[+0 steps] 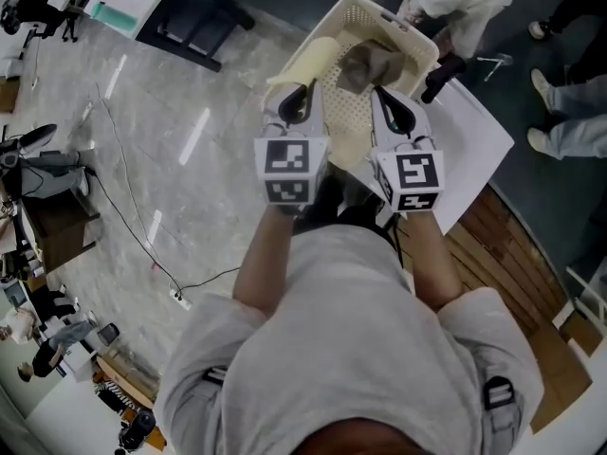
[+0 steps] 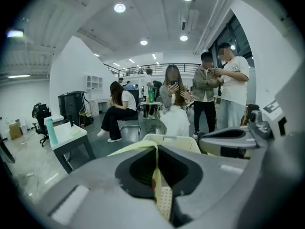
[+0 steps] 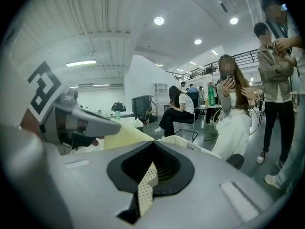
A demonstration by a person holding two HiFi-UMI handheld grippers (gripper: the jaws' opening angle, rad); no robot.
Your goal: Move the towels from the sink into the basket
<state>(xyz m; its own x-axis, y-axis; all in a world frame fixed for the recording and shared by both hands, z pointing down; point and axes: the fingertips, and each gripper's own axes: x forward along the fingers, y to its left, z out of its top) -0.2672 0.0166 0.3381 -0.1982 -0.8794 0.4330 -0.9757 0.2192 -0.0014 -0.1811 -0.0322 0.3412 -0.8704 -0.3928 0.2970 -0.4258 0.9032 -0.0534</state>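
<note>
The left gripper (image 1: 304, 87) is pinching a limp, pale-yellow towel (image 1: 309, 59) draping over the basket's (image 1: 420, 40) ten-o'clock rim; the right gripper (image 1: 378, 89) is pressing its jaws together beside a crumpled grey towel (image 1: 371, 64).

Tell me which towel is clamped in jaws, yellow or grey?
The pale yellow towel: the left gripper has its jaws shut on it over the basket. The grey towel lies crumpled inside the basket, ungripped.

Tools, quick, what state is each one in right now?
Left tool: closed on the yellow towel.
Right tool: closed, no towel seen between its jaws.
</note>
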